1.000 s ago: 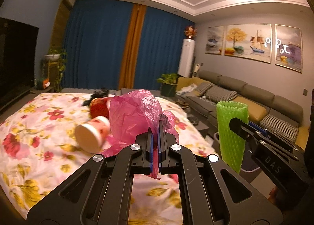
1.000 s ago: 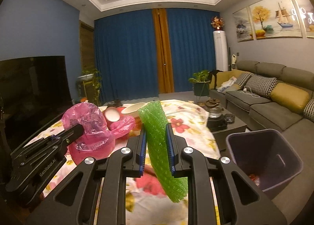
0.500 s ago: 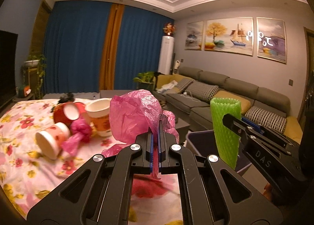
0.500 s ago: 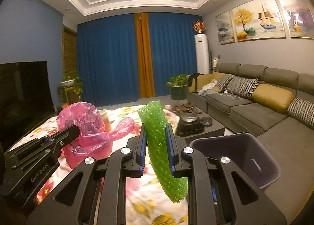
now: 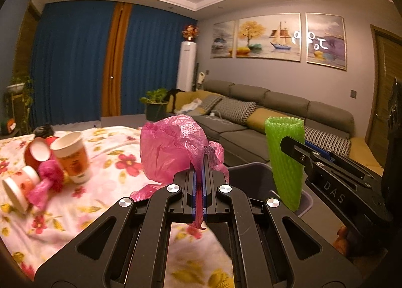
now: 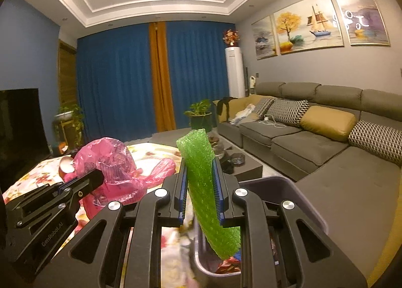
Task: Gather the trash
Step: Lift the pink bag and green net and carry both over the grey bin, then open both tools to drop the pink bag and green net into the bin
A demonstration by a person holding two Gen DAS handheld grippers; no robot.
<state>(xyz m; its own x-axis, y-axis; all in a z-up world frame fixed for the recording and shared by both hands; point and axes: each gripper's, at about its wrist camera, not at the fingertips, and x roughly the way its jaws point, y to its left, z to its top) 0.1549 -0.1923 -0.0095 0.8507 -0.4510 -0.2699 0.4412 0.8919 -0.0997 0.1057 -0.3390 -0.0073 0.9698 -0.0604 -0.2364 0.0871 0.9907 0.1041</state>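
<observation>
Pink plastic bag (image 5: 170, 152) is clamped by left gripper (image 5: 200, 182), green foam sleeve (image 6: 203, 187) by right gripper (image 6: 201, 197), above grey bin (image 6: 296, 192); paper cups (image 5: 71, 156) are left uncollected.

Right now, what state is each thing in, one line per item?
left gripper: shut on the pink bag.
pink bag: crumpled, held aloft.
right gripper: shut on the green foam sleeve.
green foam sleeve: upright, above the bin.
bin: open, trash inside.
orange paper cup: upright on the floral cloth.

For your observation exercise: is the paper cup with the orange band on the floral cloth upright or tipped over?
Upright. The paper cup stands on its base on the floral cloth, open rim up; nearby cups lie sideways.
</observation>
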